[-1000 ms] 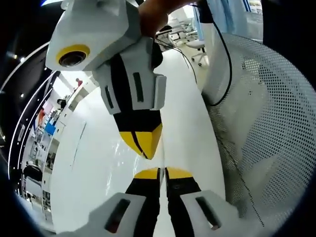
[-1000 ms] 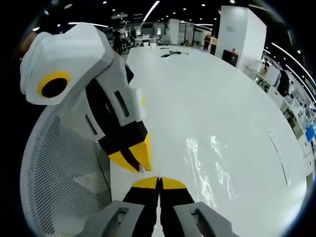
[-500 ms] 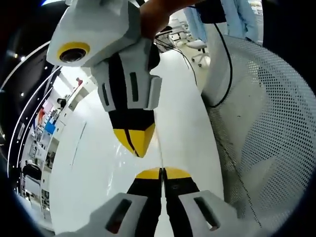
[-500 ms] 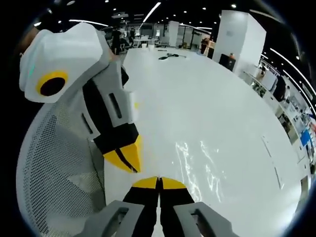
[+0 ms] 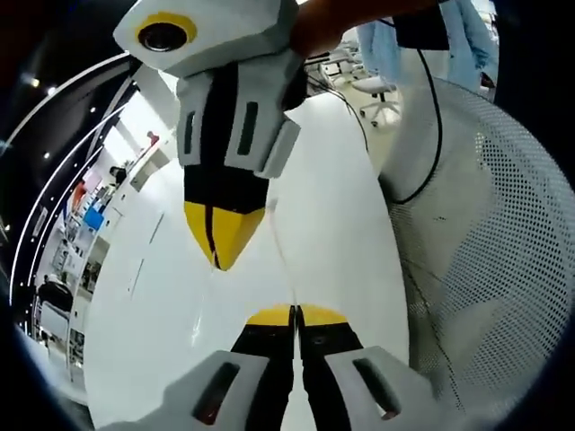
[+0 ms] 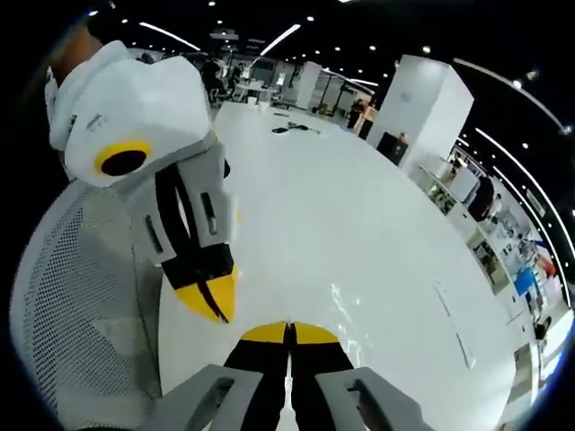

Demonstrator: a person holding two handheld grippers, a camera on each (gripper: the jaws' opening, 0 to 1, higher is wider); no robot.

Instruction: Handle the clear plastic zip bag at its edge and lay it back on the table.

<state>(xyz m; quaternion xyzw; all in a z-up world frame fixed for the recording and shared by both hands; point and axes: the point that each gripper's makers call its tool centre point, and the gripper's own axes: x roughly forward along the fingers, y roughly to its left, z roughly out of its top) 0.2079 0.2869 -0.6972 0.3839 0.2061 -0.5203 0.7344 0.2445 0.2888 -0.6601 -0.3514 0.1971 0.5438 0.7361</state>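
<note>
The clear plastic zip bag glints on the glossy white table. Both your left gripper and right gripper are closed; laying down looks nearly finished.

Readable text: none that I can make out in either view.
My grippers' shells: plain white, black and yellow, no lettering.
Table: bare white top, no marks.
Shelves beyond the table's far edge: coloured shapes, too small and blurred to read.
</note>
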